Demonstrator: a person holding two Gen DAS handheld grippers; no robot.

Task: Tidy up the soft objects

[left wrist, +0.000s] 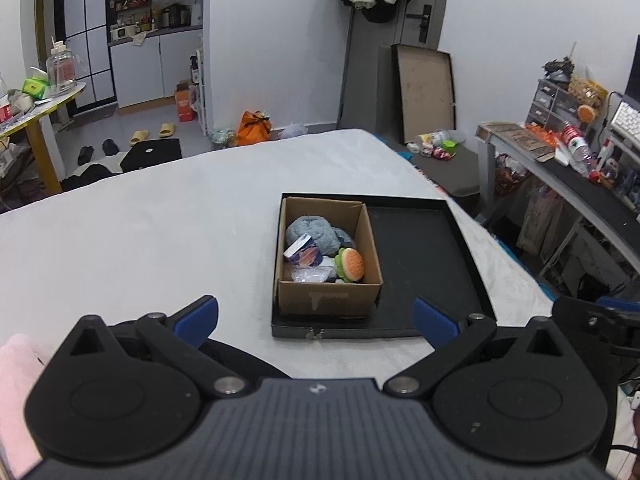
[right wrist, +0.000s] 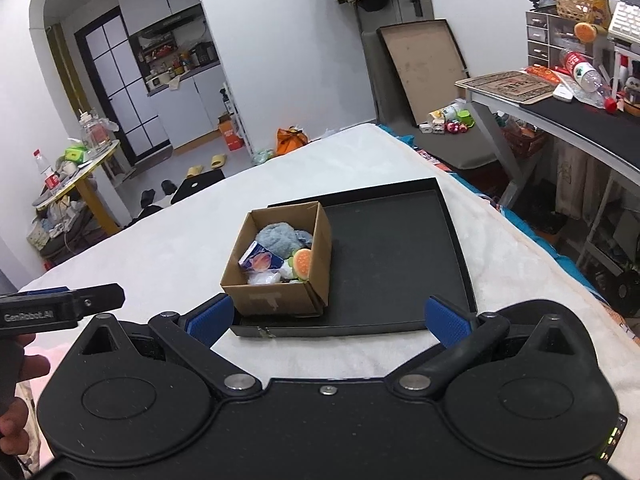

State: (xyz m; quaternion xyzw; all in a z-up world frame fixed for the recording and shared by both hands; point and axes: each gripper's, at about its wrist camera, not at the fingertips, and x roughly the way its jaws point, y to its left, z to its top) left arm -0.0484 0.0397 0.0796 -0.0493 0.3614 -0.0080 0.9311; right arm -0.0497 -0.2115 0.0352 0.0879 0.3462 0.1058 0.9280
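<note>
spread tongs (left wrist: 316,320) before filled cardboard box (left wrist: 326,298)

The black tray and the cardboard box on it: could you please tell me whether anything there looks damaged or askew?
The black tray's near rim is torn at one spot, just in front of the cardboard box. The box sits in the tray's left end, turned slightly off square in the right wrist view. Nothing has spilled.

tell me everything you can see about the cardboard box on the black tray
The cardboard box is small, brown and open-topped, its flaps out of the way, with a pale scuffed patch on its near wall. It stands upright in the left part of the shallow black tray, which lies on the white cover. Inside sit a grey-blue plush, a burger toy, a small printed packet and something white in clear wrap. Neither gripper touches it.
</note>
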